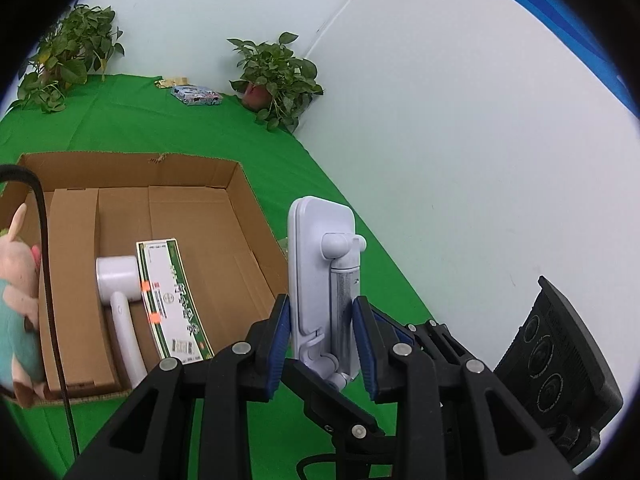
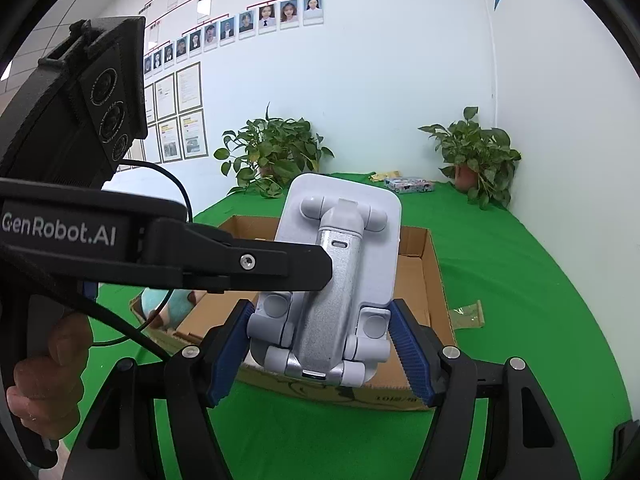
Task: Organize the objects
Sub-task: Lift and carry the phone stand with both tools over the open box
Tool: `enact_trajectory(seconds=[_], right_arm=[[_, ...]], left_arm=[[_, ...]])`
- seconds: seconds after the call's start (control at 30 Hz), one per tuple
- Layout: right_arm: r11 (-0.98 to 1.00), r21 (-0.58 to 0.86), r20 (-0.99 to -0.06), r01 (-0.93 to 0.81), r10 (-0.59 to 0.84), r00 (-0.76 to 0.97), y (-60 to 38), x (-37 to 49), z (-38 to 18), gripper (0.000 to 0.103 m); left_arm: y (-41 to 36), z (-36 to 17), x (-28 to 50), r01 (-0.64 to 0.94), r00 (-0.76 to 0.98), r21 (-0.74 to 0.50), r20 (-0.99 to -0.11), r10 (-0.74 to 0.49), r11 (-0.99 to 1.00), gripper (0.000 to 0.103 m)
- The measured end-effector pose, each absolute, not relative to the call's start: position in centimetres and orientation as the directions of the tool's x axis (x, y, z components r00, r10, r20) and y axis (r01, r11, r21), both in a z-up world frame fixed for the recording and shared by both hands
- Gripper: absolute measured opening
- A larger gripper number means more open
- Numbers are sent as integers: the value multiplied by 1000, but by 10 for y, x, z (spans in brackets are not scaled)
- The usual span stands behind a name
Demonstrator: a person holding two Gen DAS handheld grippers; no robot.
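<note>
A white folding phone stand (image 1: 322, 280) is held in the air above the green table, beside the cardboard box (image 1: 236, 216). My left gripper (image 1: 322, 344) is shut on its lower part, pads pressed on both sides. In the right wrist view the stand (image 2: 332, 276) sits between the fingers of my right gripper (image 2: 320, 354), whose jaws stand wide with gaps at both sides. My left gripper's finger (image 2: 256, 262) reaches the stand from the left. The box (image 2: 424, 280) lies behind it.
In the box lie a white handheld device (image 1: 118, 292), a green-and-white carton (image 1: 172, 300) and a plush toy (image 1: 18, 304) at its left edge. Two potted plants (image 1: 280, 80) (image 1: 68, 52) and a small packet (image 1: 196, 95) stand at the back. A clear wrapper (image 2: 466, 314) lies right of the box.
</note>
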State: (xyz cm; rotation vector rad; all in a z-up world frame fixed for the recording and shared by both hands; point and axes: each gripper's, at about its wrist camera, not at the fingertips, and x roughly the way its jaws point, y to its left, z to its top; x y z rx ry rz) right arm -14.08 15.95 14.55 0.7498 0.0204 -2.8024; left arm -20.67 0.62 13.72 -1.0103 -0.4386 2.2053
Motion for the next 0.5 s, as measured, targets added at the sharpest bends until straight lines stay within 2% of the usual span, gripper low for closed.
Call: enact_trajectory(seconds=[0.27,0.5], right_arm=[[-973,64,-537,221,-220,-814,174,-196,149,66],[-965,107,-622,239,-252,-741,179,-242,127,66]], left_arm=[[16,137,-247,-417,-448,-553,-565,693,-721,30],[18,104,-282,-345,-406,-583,-613,677,-735,30]])
